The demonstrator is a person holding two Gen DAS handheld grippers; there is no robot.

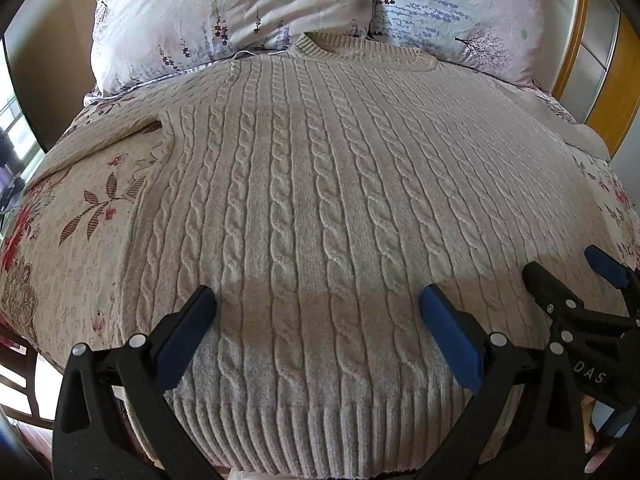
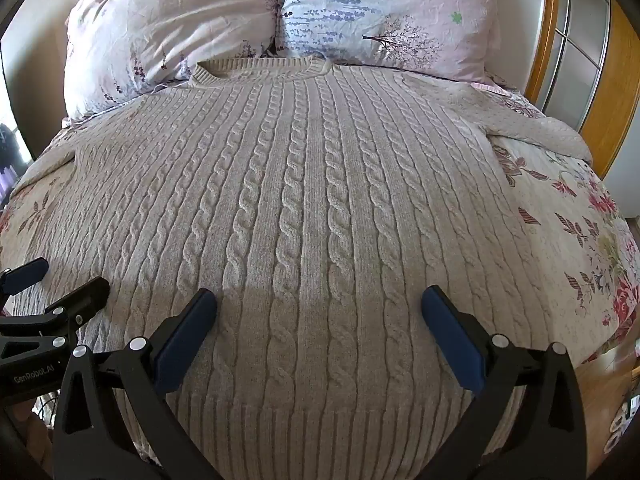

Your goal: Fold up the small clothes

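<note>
A cream cable-knit sweater (image 1: 312,184) lies flat on the bed, collar at the far end by the pillows, ribbed hem nearest me. It also fills the right wrist view (image 2: 312,200). Its sleeves spread out to both sides. My left gripper (image 1: 318,308) is open and empty, hovering over the lower left part of the sweater near the hem. My right gripper (image 2: 318,308) is open and empty over the lower right part. Each gripper shows in the other's view: the right gripper (image 1: 572,268) at the right edge, the left gripper (image 2: 64,276) at the left edge.
The bed has a floral cover (image 1: 80,216), also seen at the right in the right wrist view (image 2: 580,232). Two floral pillows (image 1: 224,12) (image 2: 384,16) lie at the head. A wooden-framed wardrobe (image 2: 580,40) stands to the right. A window (image 1: 12,128) is at the left.
</note>
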